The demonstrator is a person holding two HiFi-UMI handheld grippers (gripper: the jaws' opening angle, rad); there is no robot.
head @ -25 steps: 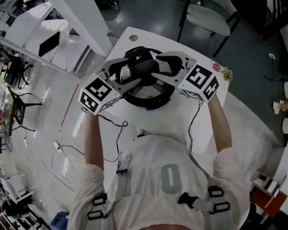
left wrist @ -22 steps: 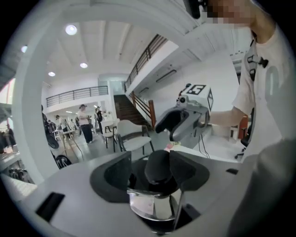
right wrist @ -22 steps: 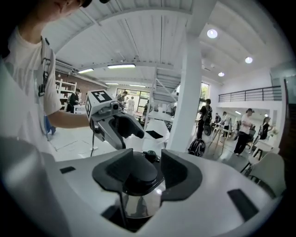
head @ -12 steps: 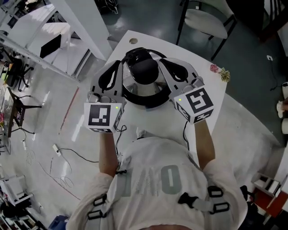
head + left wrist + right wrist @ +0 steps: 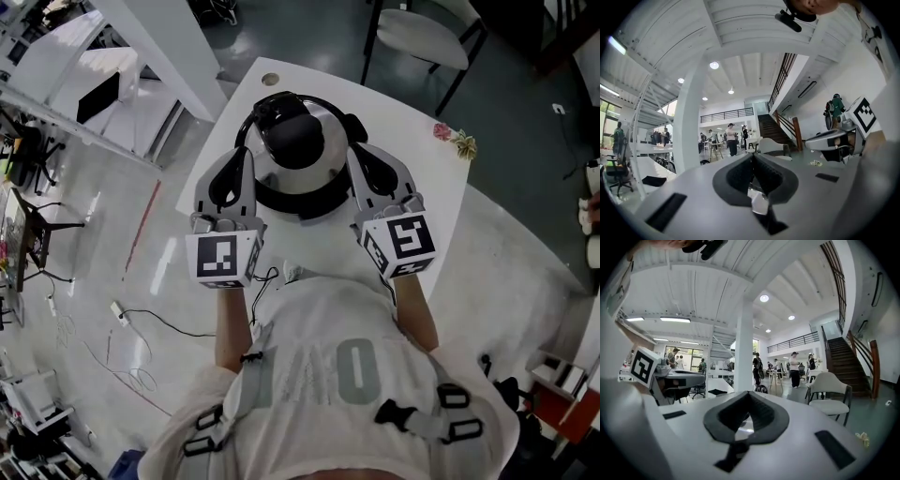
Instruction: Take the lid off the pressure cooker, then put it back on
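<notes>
- Compared with a second before, I saw both grippers had come off the lid and drawn back toward the person.
- They flanked the cooker, one on each side.
- Left gripper: jaws together, nothing between them.
- Right gripper: the same, closed and empty.
- Lid sat on the cooker, which stood on the white table; I could not see its contents.

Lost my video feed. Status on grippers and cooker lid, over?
Left gripper and right gripper both shut, empty, flanking the pressure cooker. Lid on. Nothing in the way; flower sprig off at table corner.
</notes>
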